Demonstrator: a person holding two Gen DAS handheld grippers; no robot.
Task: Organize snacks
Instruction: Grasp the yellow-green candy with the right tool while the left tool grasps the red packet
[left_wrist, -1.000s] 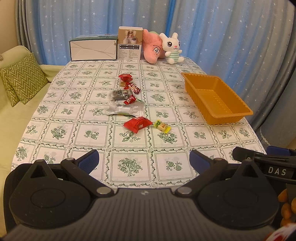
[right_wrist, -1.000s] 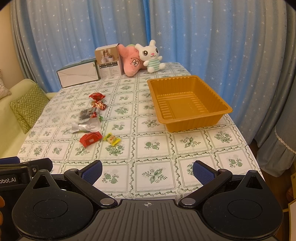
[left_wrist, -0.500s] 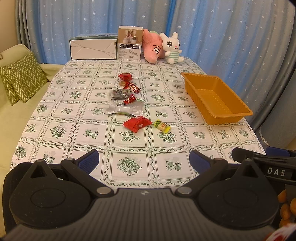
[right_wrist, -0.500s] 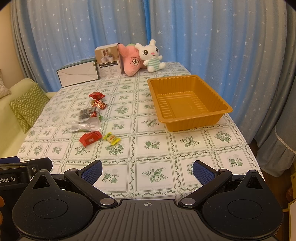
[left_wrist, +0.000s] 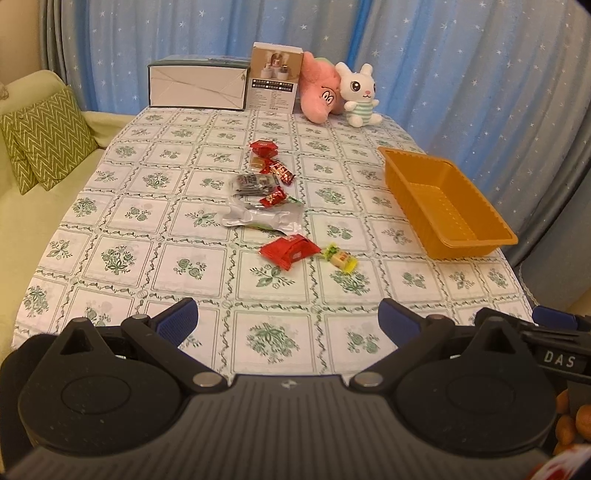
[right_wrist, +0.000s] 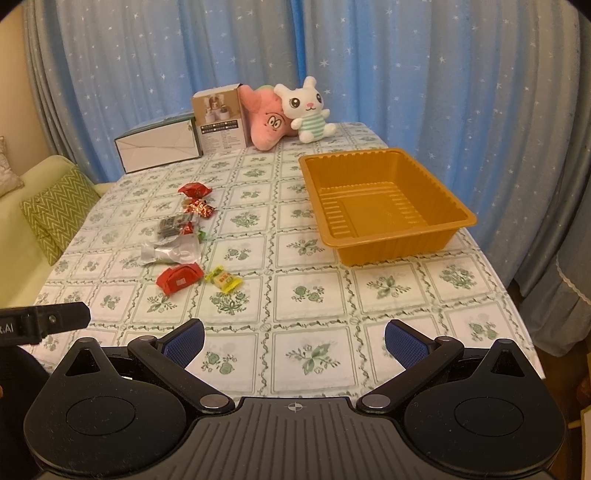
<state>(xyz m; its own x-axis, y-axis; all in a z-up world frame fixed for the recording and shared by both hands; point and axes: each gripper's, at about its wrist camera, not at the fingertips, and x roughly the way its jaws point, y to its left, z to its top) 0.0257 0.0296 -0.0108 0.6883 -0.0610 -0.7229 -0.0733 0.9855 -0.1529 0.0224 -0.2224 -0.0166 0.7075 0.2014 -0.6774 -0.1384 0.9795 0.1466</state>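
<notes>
Several wrapped snacks lie in a loose line down the middle of the table: a red packet (left_wrist: 289, 250) (right_wrist: 180, 277), a yellow candy (left_wrist: 340, 257) (right_wrist: 223, 279), a silver pouch (left_wrist: 262, 219) (right_wrist: 171, 252), a dark packet (left_wrist: 255, 182) and small red candies (left_wrist: 264, 147) farther back. An empty orange tray (left_wrist: 466, 239) (right_wrist: 391, 249) stands to the right of them. My left gripper (left_wrist: 288, 323) hovers open over the near table edge, nothing between its fingers. My right gripper (right_wrist: 294, 341) is open too, near the front edge, short of the tray.
At the table's far end stand a white box (left_wrist: 197, 86), a small carton (left_wrist: 275, 83), a pink plush (left_wrist: 319, 94) and a white bunny plush (left_wrist: 358, 94). A sofa with green zigzag cushions (left_wrist: 44, 138) lies left. Blue curtains (right_wrist: 443, 74) hang behind and right.
The left gripper has drifted slightly; the snacks and tray sit a little lower and closer in its view. The right view is nearly unchanged. Both grippers stay open.
</notes>
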